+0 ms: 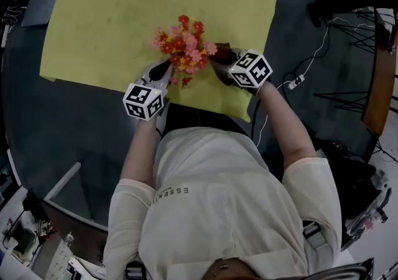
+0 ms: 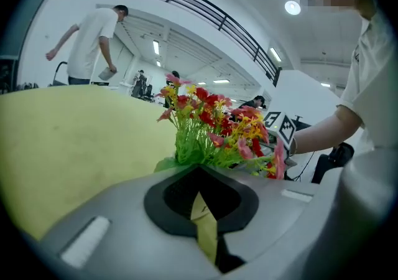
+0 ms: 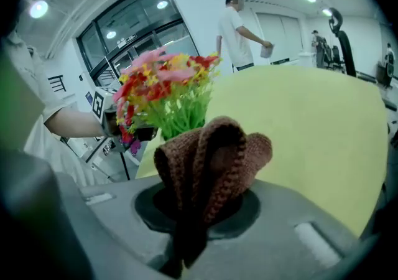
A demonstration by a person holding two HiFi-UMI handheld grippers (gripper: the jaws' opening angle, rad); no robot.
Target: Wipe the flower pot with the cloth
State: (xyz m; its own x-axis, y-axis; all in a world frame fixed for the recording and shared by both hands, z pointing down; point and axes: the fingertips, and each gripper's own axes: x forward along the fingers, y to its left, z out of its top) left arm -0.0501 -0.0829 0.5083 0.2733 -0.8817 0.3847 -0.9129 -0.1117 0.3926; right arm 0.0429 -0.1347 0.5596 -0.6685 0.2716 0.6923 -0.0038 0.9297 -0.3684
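Right gripper (image 3: 186, 244) fingers clamp the brown cloth (image 3: 211, 154), left gripper (image 2: 211, 254) fingers pinch a yellowish strip (image 2: 204, 219) under the flowers (image 2: 211, 117). Wiping's next: cloth onto pot.

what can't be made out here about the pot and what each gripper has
- Flower pot: in the head view the flowers cover it; in the left gripper view the gripper's grey body cuts it off below the stems.
- Yellow strip clamped in the left gripper: too little shows to say what it is.
- Whether the cloth in the right gripper touches the pot: hidden by flowers in the head view.
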